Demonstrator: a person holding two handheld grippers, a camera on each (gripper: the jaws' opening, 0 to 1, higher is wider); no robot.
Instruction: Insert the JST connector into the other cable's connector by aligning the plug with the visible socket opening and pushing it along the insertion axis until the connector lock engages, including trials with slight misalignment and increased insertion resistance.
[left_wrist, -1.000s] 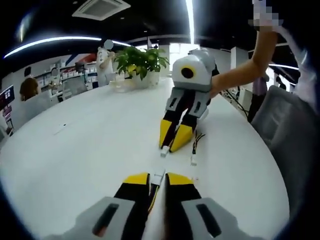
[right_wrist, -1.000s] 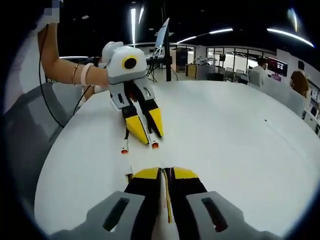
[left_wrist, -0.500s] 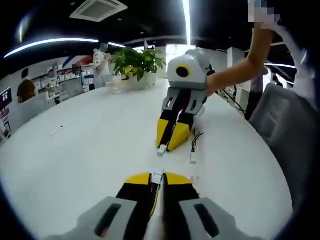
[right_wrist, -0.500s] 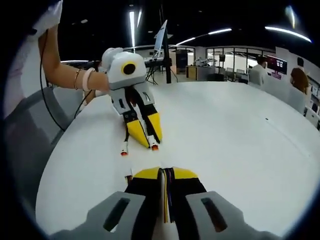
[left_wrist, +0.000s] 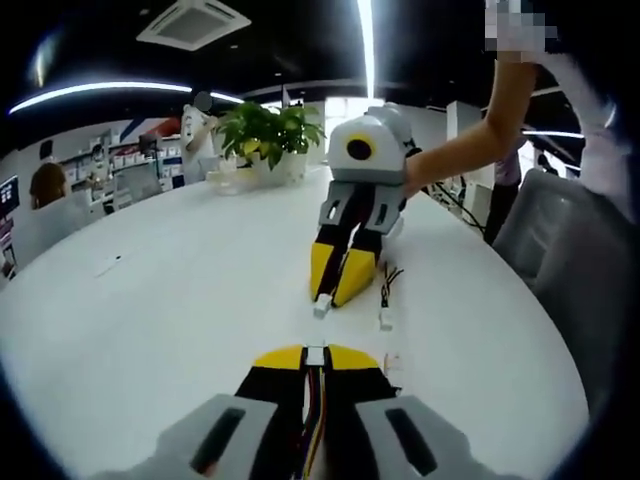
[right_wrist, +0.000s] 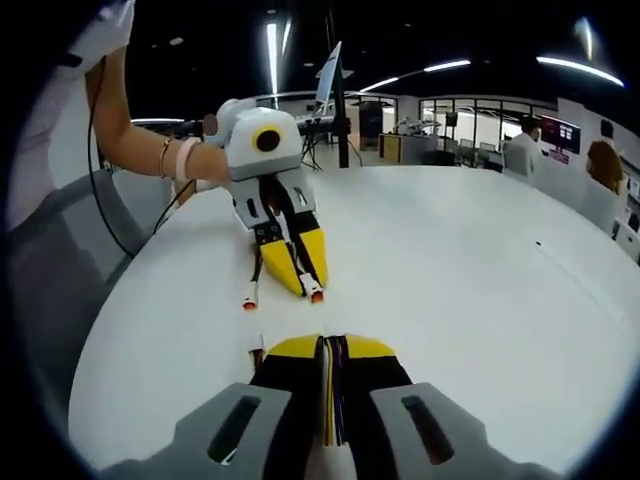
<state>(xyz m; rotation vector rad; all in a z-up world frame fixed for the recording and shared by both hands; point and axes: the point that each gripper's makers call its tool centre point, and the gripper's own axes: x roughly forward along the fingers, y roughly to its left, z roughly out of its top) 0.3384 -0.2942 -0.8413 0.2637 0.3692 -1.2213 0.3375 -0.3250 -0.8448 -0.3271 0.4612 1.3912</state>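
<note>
Now the left gripper (left_wrist: 316, 358) pinches a white connector (left_wrist: 316, 354) (wires trailing back); the right gripper (left_wrist: 335, 295), facing it nearby above the white table (left_wrist: 180, 300), clamps another cable's plug (left_wrist: 322, 305).

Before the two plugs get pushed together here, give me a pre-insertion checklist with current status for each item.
1. Left tongs clamped on their cable, white connector poking out at the tips: ok.
2. Right tongs clamped on the other cable, its connector at the tips: ok.
3. Connectors facing each other across the table: ok.
4. Connectors mated: not ok, a gap separates them.
5. Socket opening lined up with the plug: cannot tell.
6. Loose second plug beside the right tongs out of the insertion path: ok.
</note>
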